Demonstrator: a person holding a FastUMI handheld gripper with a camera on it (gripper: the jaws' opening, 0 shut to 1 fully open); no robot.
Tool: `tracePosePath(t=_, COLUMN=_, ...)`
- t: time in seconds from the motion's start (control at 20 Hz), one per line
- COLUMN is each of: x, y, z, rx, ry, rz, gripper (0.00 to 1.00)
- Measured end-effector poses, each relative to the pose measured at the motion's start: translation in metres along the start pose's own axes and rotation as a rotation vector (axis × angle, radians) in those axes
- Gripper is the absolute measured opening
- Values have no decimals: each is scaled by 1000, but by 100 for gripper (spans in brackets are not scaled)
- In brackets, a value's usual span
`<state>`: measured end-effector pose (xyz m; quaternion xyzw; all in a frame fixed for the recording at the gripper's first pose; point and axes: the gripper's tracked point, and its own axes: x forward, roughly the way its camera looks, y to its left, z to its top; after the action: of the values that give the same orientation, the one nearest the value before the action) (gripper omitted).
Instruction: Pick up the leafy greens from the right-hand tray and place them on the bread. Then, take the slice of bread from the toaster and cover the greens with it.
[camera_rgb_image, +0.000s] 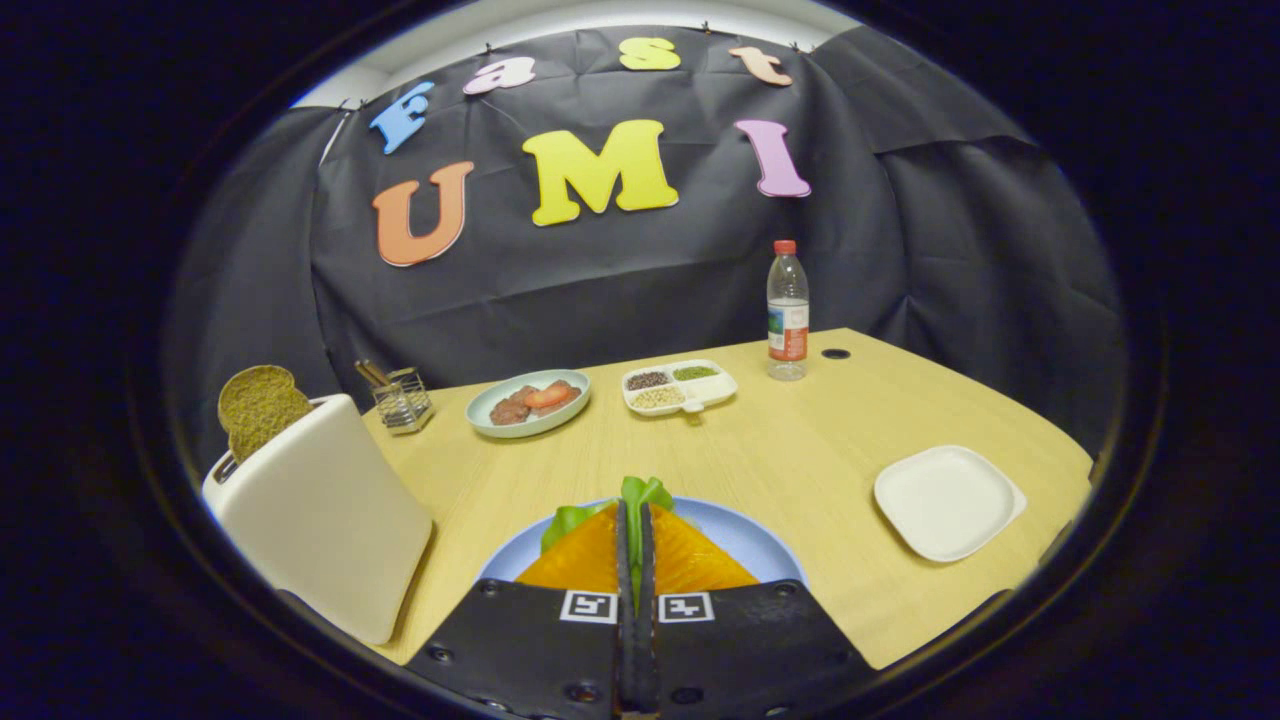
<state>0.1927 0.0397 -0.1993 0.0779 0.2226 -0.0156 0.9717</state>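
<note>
The blue plate (760, 545) lies just ahead of the fingers. Far to its left stands the white toaster (320, 515), a brown bread slice (258, 405) sticking upright out of its slot. Behind it sits a small wire holder (403, 400). Beyond the plate rest a pale dish of meat (528, 402) and a divided tray of grains (680, 386). On the plate itself, the gripper (635, 530) is clenched on the leafy greens (640, 495), their long axis running away between the fingers, tips pointing forward, above the orange bread (690, 560). Further right stand a water bottle (787, 310), label unreadable, and a bare white tray (948, 500).
</note>
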Motion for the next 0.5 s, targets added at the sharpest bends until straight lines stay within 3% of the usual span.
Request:
tracePosePath(t=0.25, x=3, y=10, z=-11, rx=42, ry=28, rz=0, gripper=1)
tracePosePath(t=0.5, x=0, y=16, z=-10, rx=45, ry=24, rz=-4, gripper=16)
